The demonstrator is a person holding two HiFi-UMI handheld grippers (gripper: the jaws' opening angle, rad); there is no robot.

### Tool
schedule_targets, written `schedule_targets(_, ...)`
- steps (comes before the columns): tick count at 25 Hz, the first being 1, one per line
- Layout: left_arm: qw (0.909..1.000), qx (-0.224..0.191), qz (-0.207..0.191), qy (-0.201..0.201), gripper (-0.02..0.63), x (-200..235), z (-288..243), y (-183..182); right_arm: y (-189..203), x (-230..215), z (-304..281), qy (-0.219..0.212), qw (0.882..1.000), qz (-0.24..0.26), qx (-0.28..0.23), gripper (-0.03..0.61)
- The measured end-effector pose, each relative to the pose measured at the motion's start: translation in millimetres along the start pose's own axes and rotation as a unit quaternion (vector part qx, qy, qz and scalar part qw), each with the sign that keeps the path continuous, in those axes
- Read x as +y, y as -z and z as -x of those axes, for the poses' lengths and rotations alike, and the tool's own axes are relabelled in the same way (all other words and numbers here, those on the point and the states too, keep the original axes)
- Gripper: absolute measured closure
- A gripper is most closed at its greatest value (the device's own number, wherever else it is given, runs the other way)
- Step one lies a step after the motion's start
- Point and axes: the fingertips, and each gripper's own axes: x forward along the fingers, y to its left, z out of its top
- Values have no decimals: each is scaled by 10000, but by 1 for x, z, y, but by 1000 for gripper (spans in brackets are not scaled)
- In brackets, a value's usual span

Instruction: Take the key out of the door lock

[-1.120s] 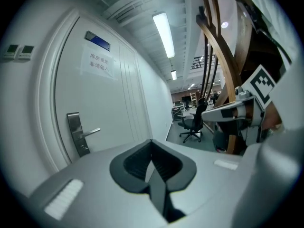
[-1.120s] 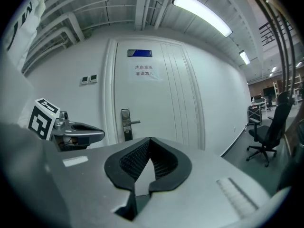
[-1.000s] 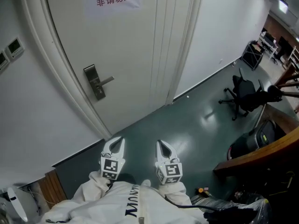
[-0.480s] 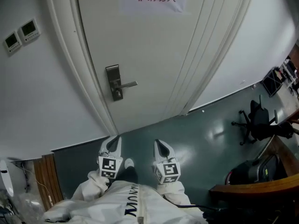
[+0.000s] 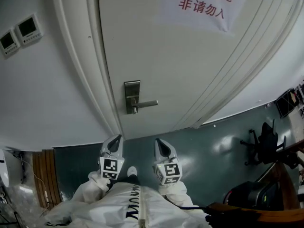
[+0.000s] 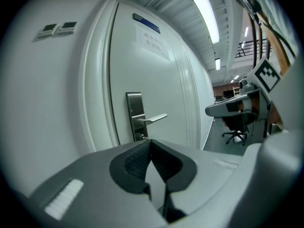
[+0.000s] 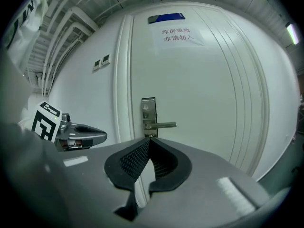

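Observation:
A white door carries a steel lock plate point(image 5: 132, 96) with a lever handle point(image 5: 146, 103) pointing right. A small key stub point(image 6: 141, 137) shows at the plate's lower end, just over the jaw tips in both gripper views; it is too small for detail. Both grippers are held low in front of the person, some way short of the door. The left gripper point(image 5: 117, 137) is shut and holds nothing. The right gripper point(image 5: 158, 141) is also shut and holds nothing. In the right gripper view the lock plate point(image 7: 148, 114) sits straight ahead above the right gripper point(image 7: 149, 139).
A paper notice point(image 5: 204, 4) with red print hangs on the door. Two wall control panels point(image 5: 19, 32) sit left of the door frame. An office chair point(image 5: 266, 144) and a wooden desk edge point(image 5: 251, 213) stand at the right on the dark green floor; wooden boards point(image 5: 42, 175) stand at lower left.
The door and lock plate have grown larger and shifted toward the middle as the person came closer. Both grippers travelled along, still shut, side by side.

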Motion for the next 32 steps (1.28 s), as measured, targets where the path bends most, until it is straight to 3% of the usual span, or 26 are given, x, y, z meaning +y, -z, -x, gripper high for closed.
schedule_targets(8, 9999, -40, 63, -85, 614, 40, -34, -1, -11, 1, -56, -57, 9999, 99, 126, 577)
schedule_targets(13, 9993, 3, 224, -310, 614, 50, -34, 1, -18, 7, -74, -352, 9990, 198, 192, 578)
schedule_targets(21, 9962, 117, 355, -792, 614, 61, -34, 1, -25, 3, -98, -677, 9974, 194, 170, 577)
schedule_targets(28, 9917, 298, 396, -1187, 614, 58, -35, 3, -25, -17, -109, -627, 9976, 276, 79, 577)
schedule_targets(32, 9894, 382, 390, -1345, 614, 53, -36, 3, -20, -25, -111, -780, 9966, 259, 81, 537)
